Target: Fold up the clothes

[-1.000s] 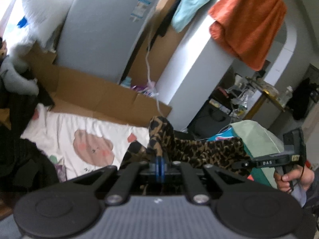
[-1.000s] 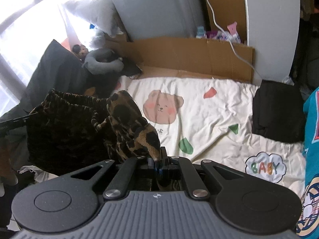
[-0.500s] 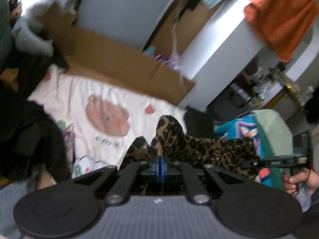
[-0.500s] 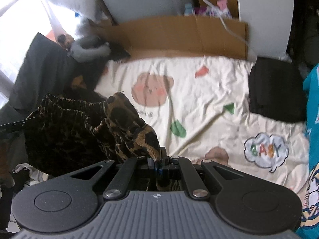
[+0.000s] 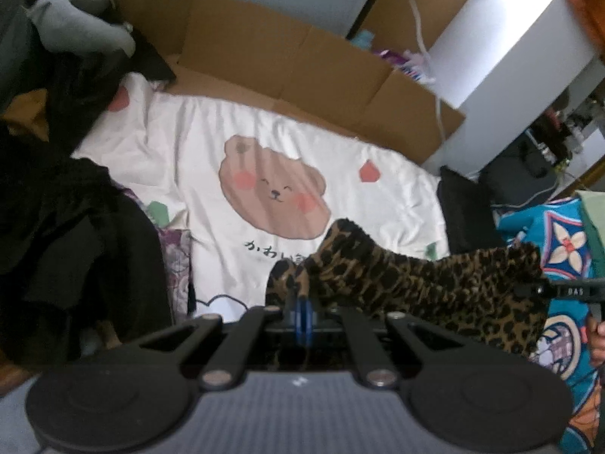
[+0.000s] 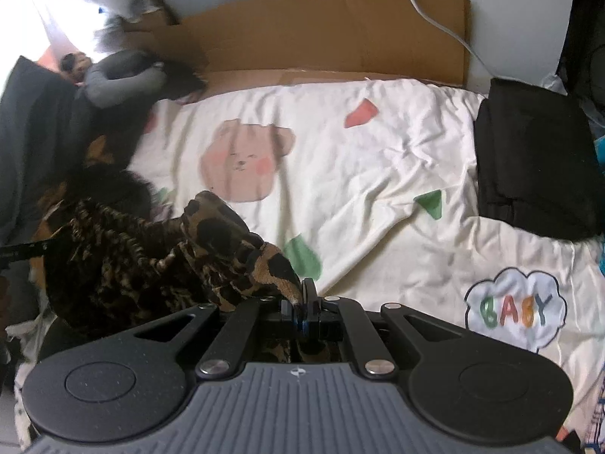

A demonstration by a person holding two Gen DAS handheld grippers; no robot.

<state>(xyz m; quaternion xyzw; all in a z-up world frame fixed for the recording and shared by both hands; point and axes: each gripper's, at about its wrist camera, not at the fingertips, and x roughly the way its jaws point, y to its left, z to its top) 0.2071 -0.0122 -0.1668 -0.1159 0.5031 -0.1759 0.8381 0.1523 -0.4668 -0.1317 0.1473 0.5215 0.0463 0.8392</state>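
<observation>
A leopard-print garment (image 5: 423,283) hangs stretched in the air between my two grippers, above a cream bedsheet (image 5: 196,159) printed with a bear. My left gripper (image 5: 302,312) is shut on one corner of it, fabric bunched over the pads. At the right edge of the left wrist view the right gripper (image 5: 529,290) clamps the far corner. In the right wrist view my right gripper (image 6: 305,302) is shut on the leopard-print garment (image 6: 159,261), which runs off left toward the left gripper's black finger (image 6: 22,251).
A folded black garment (image 6: 529,166) lies at the sheet's right side. A dark clothes heap (image 5: 68,234) sits on the left. Brown cardboard (image 5: 295,56) borders the far edge, with a grey neck pillow (image 6: 121,79) at its left and a white cabinet (image 5: 510,45) behind.
Both grippers have dropped toward the bed and tipped downward, carrying the leopard-print garment with them. The sheet now fills the views, and the hanging orange towel has left the left wrist view.
</observation>
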